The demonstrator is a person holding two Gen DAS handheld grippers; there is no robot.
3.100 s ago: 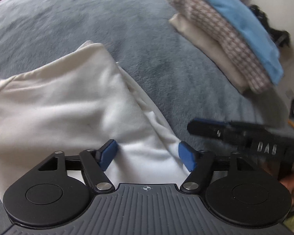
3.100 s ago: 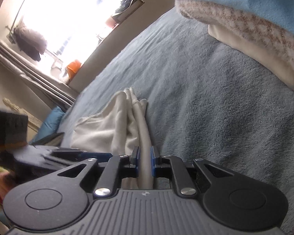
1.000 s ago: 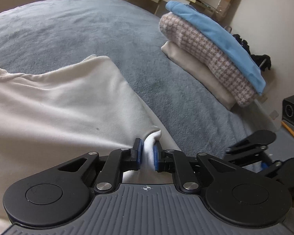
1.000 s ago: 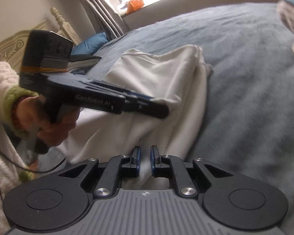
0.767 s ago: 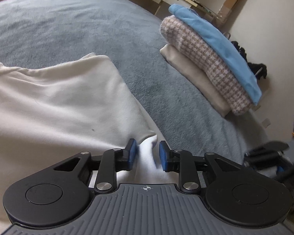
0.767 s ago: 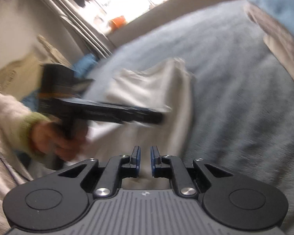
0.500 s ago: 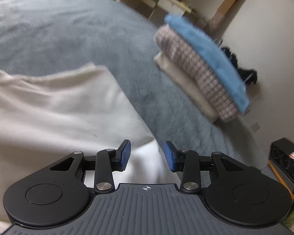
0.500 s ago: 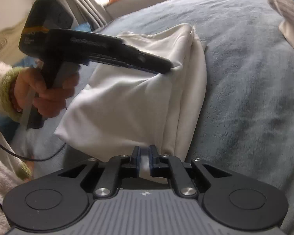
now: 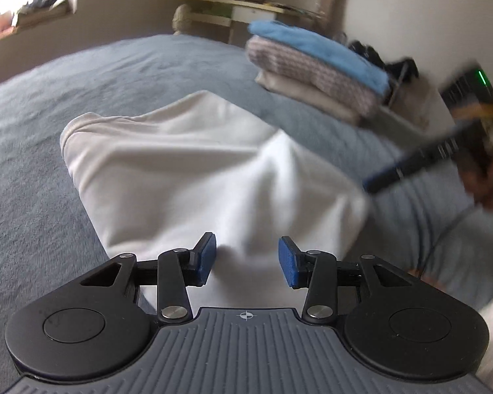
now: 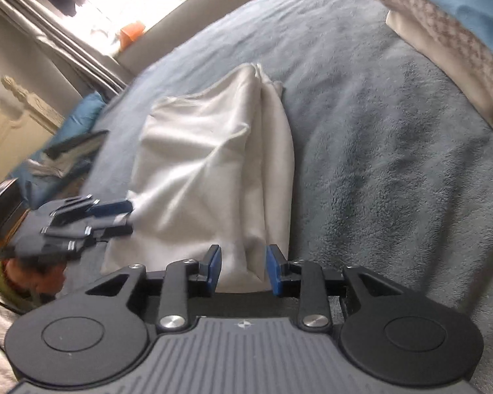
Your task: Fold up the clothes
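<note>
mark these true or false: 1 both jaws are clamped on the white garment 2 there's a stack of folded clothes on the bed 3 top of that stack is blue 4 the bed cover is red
1. False. The left gripper and right gripper both stand open over the white garment, pads clear of the cloth.
2. True. The stack of folded clothes sits on the bed cover.
3. True. The blue piece lies on top.
4. False. The cover is grey-blue.
</note>
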